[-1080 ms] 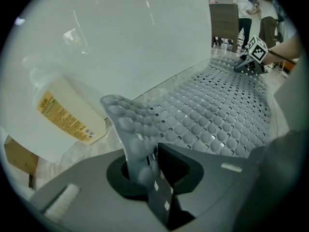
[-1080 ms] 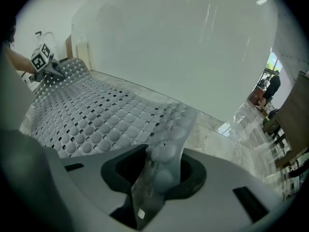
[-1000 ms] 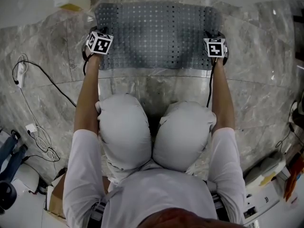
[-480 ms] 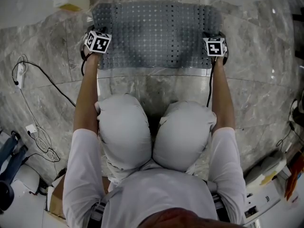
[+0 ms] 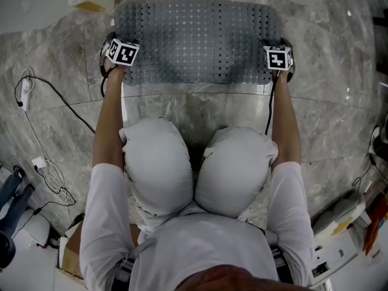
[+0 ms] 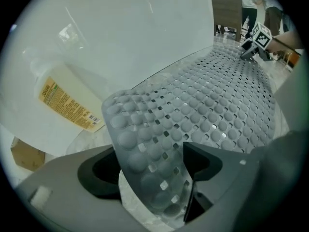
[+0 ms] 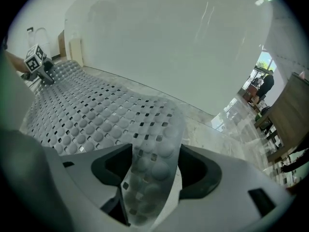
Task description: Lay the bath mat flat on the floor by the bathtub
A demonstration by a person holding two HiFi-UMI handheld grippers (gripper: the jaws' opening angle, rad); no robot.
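Observation:
The grey perforated bath mat [image 5: 194, 41] lies spread on the marble floor, its far edge against the white bathtub wall [image 5: 48, 5]. My left gripper [image 5: 124, 56] is at the mat's near left corner and my right gripper [image 5: 277, 59] at the near right corner. In the left gripper view the mat corner [image 6: 145, 144] curls up between the jaws of the left gripper [image 6: 152, 168], which are opening, with a gap beside it. In the right gripper view the mat corner [image 7: 154, 144] likewise stands loose between the opening jaws of the right gripper [image 7: 152, 170].
A cream bottle with a yellow label [image 6: 67, 103] lies by the tub at the mat's left end. Cables and a power strip [image 5: 24, 96] trail over the floor at left. The person's knees [image 5: 194, 174] are just behind the mat. Clutter [image 5: 345, 223] sits at lower right.
The mat has shifted slightly toward the tub and lies flatter. Both grippers moved a little forward and outward with its corners.

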